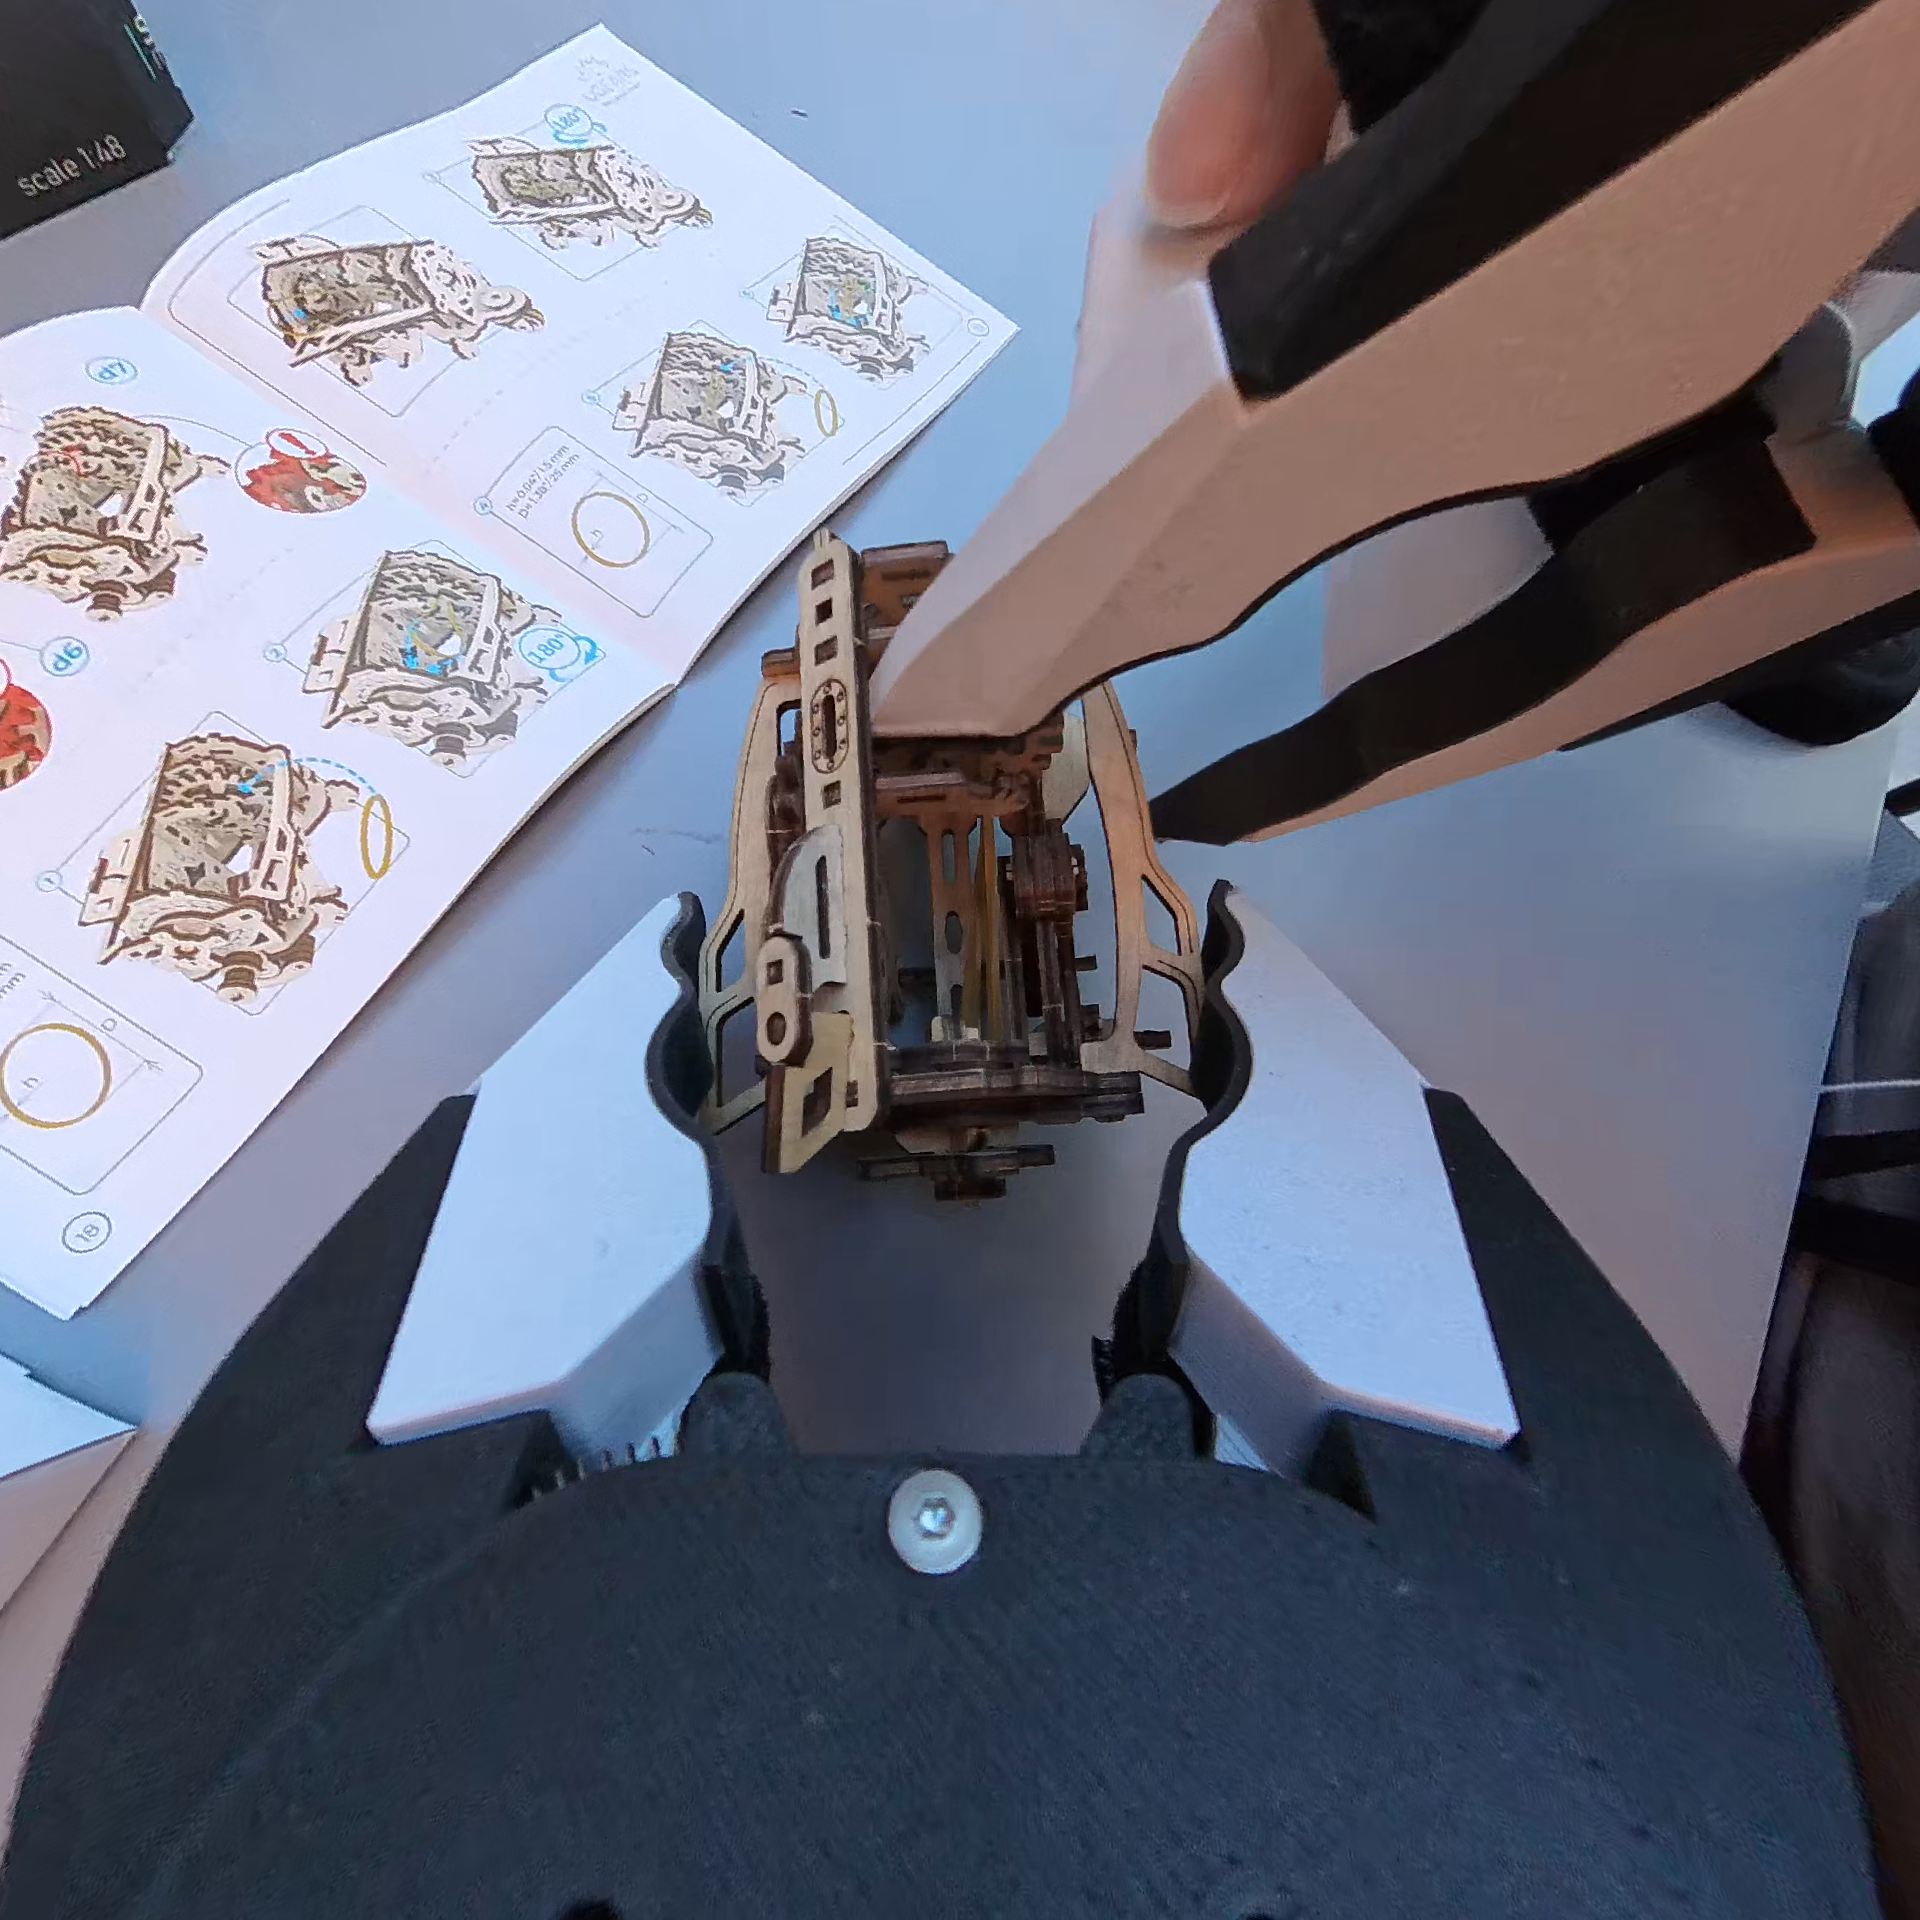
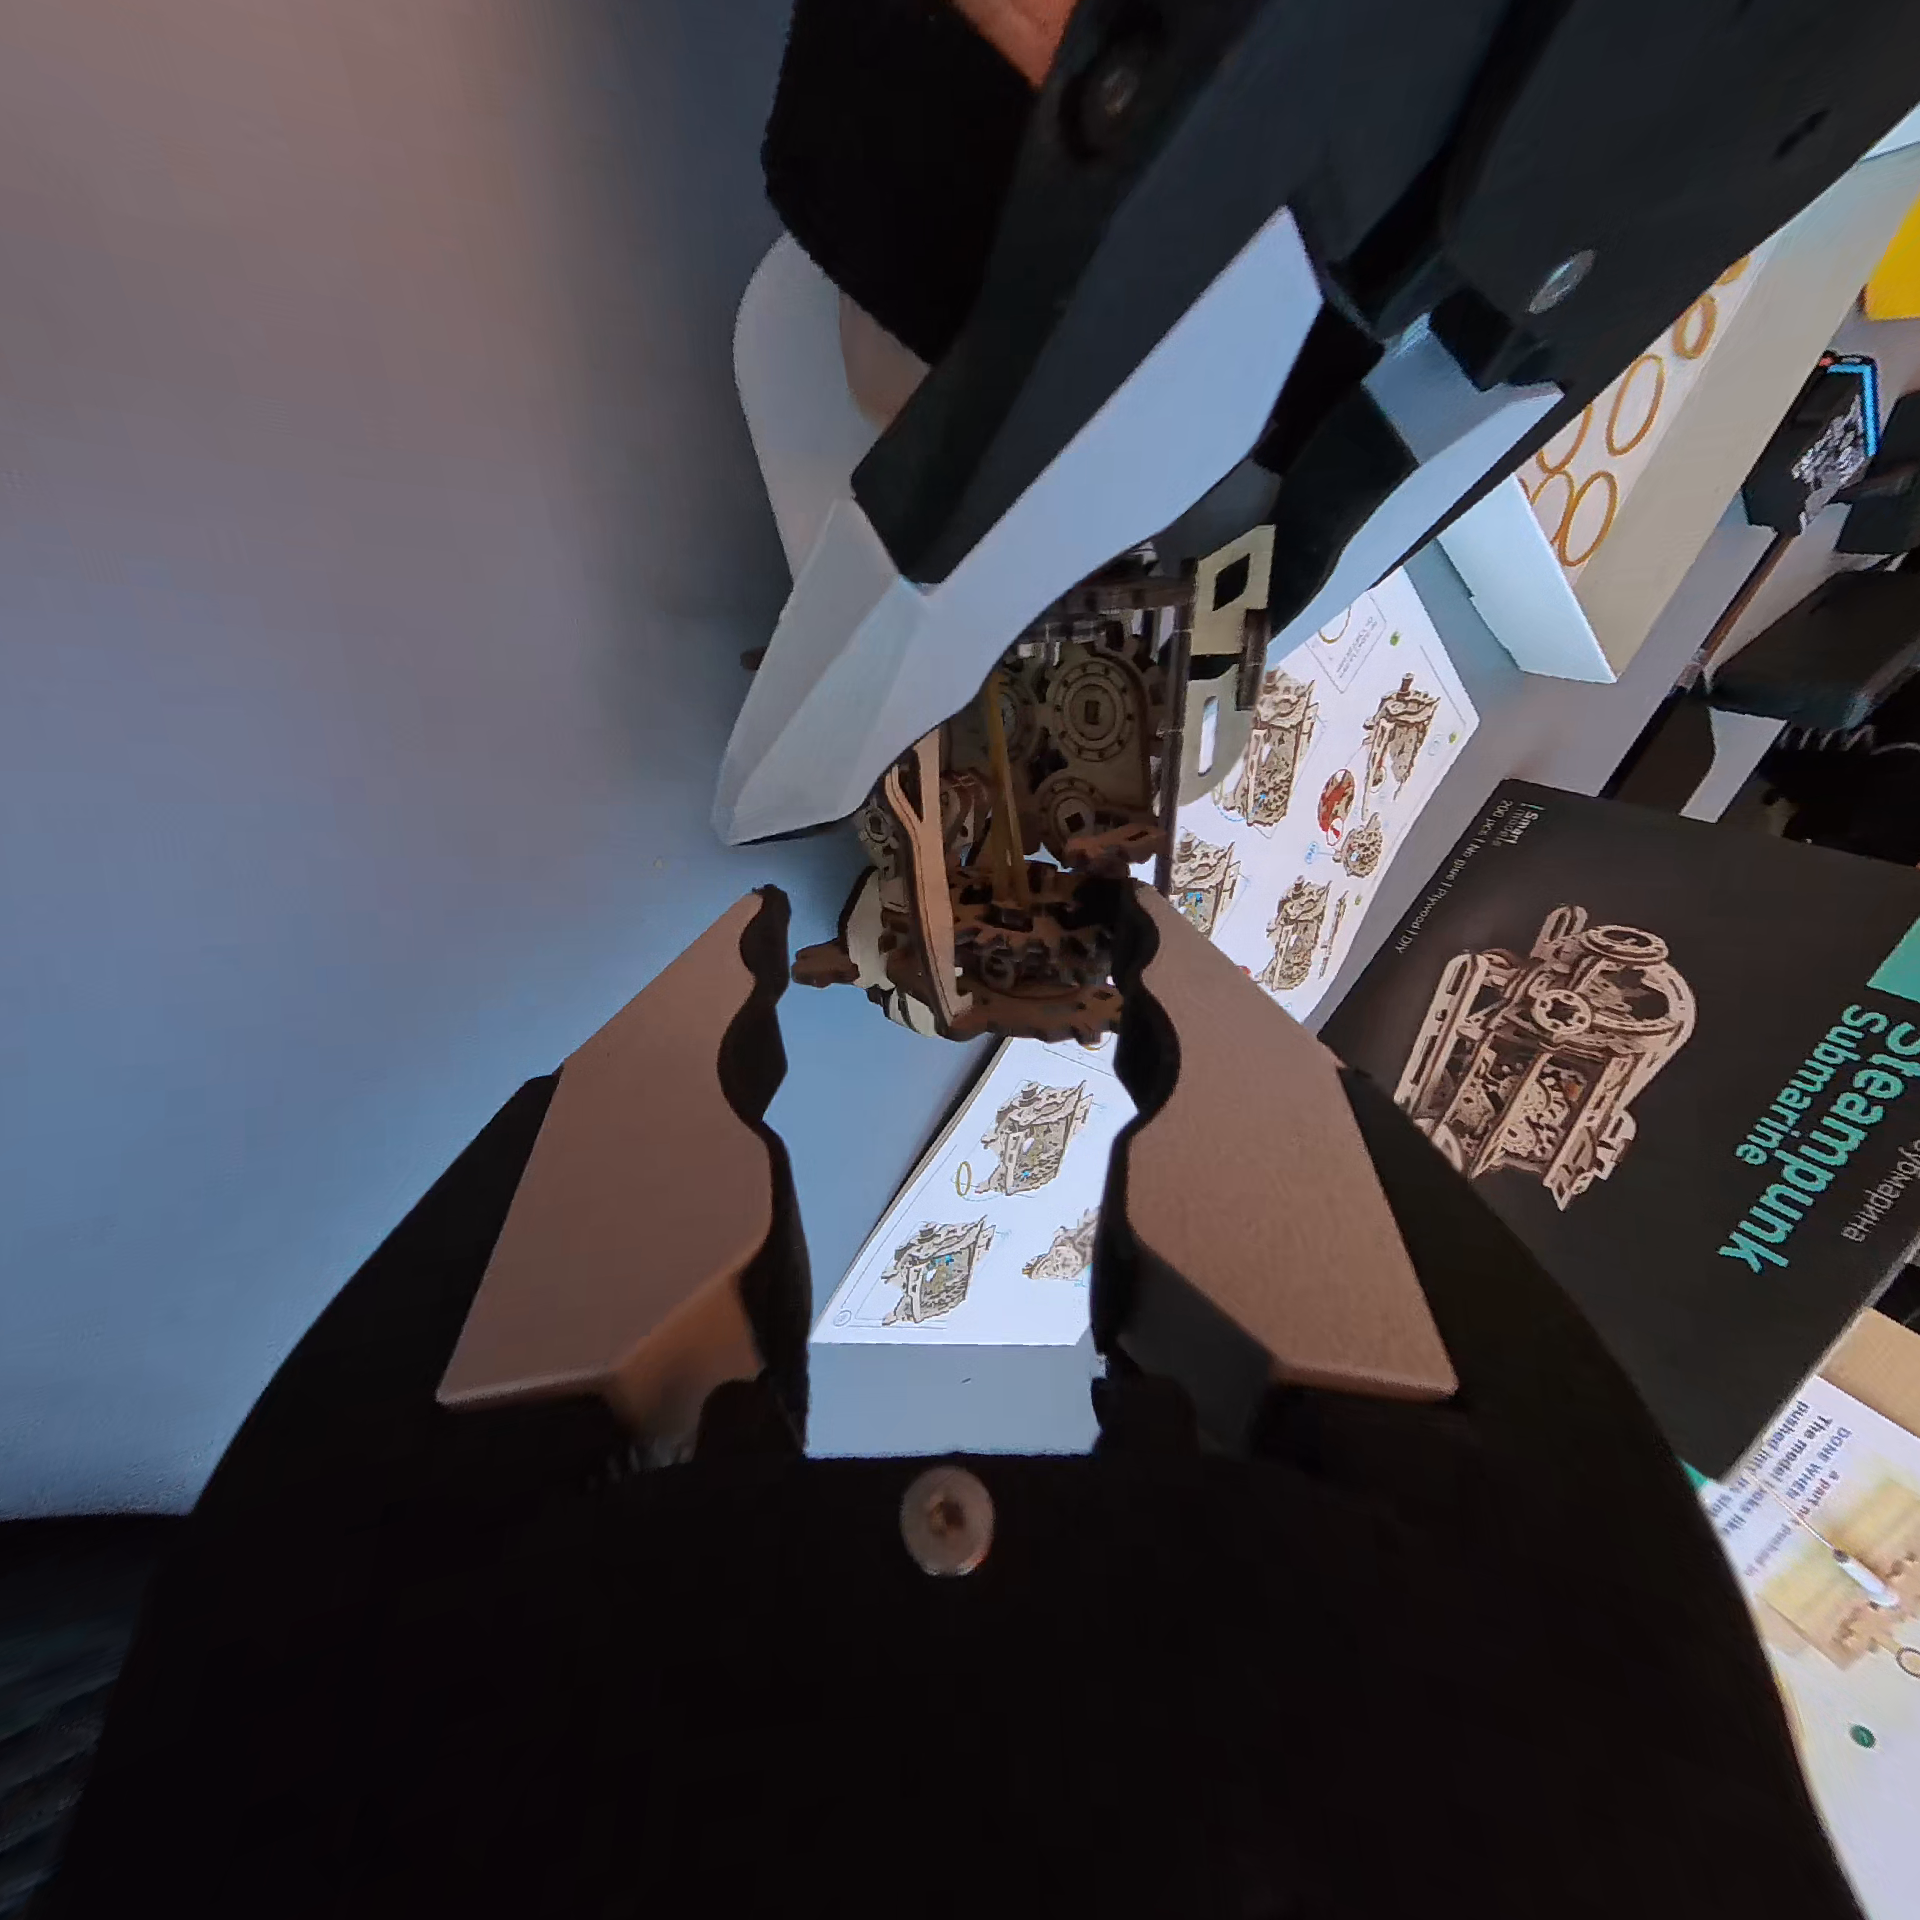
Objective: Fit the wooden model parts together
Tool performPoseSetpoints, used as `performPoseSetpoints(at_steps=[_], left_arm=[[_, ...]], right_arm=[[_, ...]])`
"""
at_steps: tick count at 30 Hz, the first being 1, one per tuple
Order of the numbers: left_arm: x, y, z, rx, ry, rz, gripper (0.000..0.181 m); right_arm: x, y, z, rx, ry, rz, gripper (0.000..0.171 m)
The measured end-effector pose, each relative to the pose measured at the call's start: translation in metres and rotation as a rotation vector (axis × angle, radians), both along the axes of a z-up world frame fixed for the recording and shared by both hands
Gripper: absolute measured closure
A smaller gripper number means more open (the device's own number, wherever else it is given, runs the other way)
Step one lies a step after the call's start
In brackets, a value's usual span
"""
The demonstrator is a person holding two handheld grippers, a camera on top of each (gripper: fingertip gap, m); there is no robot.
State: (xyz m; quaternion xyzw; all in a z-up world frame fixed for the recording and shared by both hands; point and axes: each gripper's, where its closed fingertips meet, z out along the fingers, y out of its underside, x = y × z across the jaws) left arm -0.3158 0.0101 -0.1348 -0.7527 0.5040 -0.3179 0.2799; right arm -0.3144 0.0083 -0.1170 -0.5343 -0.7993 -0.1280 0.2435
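Left tool (image 1: 951,997): clamping the wooden model (image 1: 925,914).
Right tool (image 2: 948,971): spread, tips touching the model's 12 o'clock end.
Black box (image 2: 1662,1101): lying closed on the desk (image 2: 312,727).

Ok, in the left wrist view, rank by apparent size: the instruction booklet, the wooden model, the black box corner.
1. Instruction booklet, spreading across the left side.
2. Wooden model, between the left gripper fingers; nearer the camera, so its true size is unsure.
3. Black box, mostly cropped.

Wooden model (image 1: 935,914) between left hand-held gripper (image 1: 951,940) fingers, right hand-held gripper (image 1: 1049,758) on its top, beside open instruction booklet (image 1: 416,582).
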Motion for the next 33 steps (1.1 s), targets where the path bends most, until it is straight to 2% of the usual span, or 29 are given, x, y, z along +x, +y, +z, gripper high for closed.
performPoseSetpoints(at_steps=[2, 4, 7, 10, 14, 22, 33], left_arm=[[0.001, 0.000, 0.000, -0.013, -0.006, 0.009, 0.088], [0.000, 0.002, 0.000, -0.013, -0.008, 0.020, 0.088], [-0.001, 0.003, -0.001, 0.031, 0.008, 0.005, 0.087], [-0.002, 0.001, -0.001, 0.063, 0.028, -0.013, 0.088], [-0.001, 0.002, -0.001, 0.050, 0.021, -0.004, 0.087], [0.000, 0.002, -0.001, 0.066, 0.029, -0.007, 0.088], [0.001, 0.003, -0.001, 0.069, 0.023, -0.003, 0.089]], right_arm=[[0.000, -0.001, 0.001, 0.007, -0.003, -0.003, 0.112], [-0.002, -0.009, 0.000, -0.046, 0.009, 0.001, 0.127], [-0.002, -0.007, 0.001, -0.040, 0.022, -0.010, 0.125], [-0.003, -0.006, 0.003, -0.038, 0.045, -0.007, 0.112], [-0.001, -0.002, 0.002, -0.074, 0.064, -0.016, 0.107], [0.005, -0.003, -0.006, -0.012, -0.052, 0.040, 0.103], [0.006, -0.004, -0.004, -0.051, -0.033, -0.028, 0.106]])
